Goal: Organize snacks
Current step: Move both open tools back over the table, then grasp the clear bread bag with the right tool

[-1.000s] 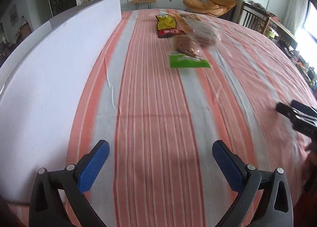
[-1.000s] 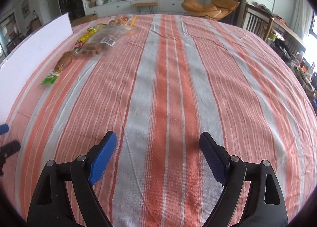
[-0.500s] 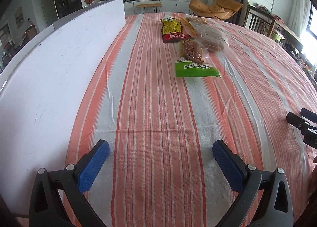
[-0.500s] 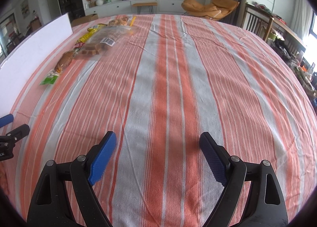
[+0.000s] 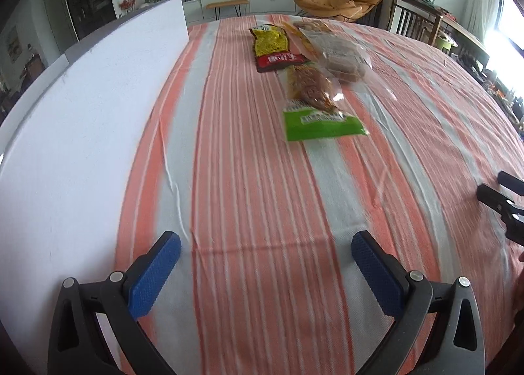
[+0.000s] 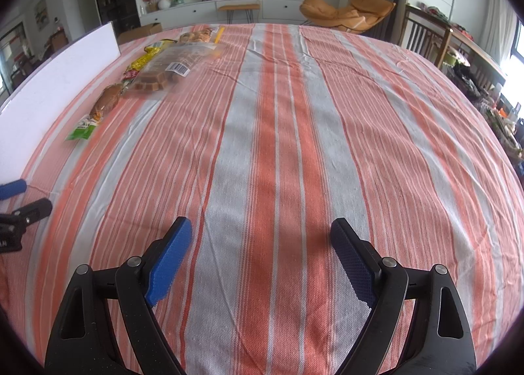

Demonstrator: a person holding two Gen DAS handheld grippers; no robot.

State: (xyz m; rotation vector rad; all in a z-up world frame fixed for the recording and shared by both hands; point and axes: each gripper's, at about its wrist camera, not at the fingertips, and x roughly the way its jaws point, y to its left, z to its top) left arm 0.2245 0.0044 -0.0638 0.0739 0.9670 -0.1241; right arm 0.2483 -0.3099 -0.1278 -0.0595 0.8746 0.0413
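Left claw [image 5: 266,245]: spread wide, nothing between its blue pads, hanging over bare striped cloth at 6 o'clock of its own view; it also shows at 9 o'clock of the right camera's view, one blue pad and one black finger poking in from the edge.
Right claw [image 6: 261,231]: spread wide too, pinching nothing, above the cloth at 6 o'clock of its own view; its black finger ends poke in at 3 o'clock of the left camera's view.
Snacks: four bags lie in a loose bunch well ahead of both claws, toward 12 o'clock in the left view and 10 to 11 o'clock in the right view.
Green bag [image 5: 322,122]: nearest to the left claw, flat on the cloth, green end toward the camera, brown food showing through its clear upper half.
Yellow bag [image 5: 273,47]: behind the green bag, toward 11 o'clock from it, red band at its near end.
Clear bag [image 5: 340,57]: just beside the yellow bag on its 3 o'clock side, brown blocks inside; a barcode label shows on it in the right view, and its near edge overlaps the top of the green bag.
Far bag [image 6: 201,36]: at the back of the bunch, partly under the clear bag; its contents are too small to tell.
Tablecloth [image 6: 281,132]: orange, grey and white stripes, a little creased, covering the whole table.
White board [image 5: 82,119]: stands upright along the cloth's edge, from 9 to 11 o'clock in the left view.
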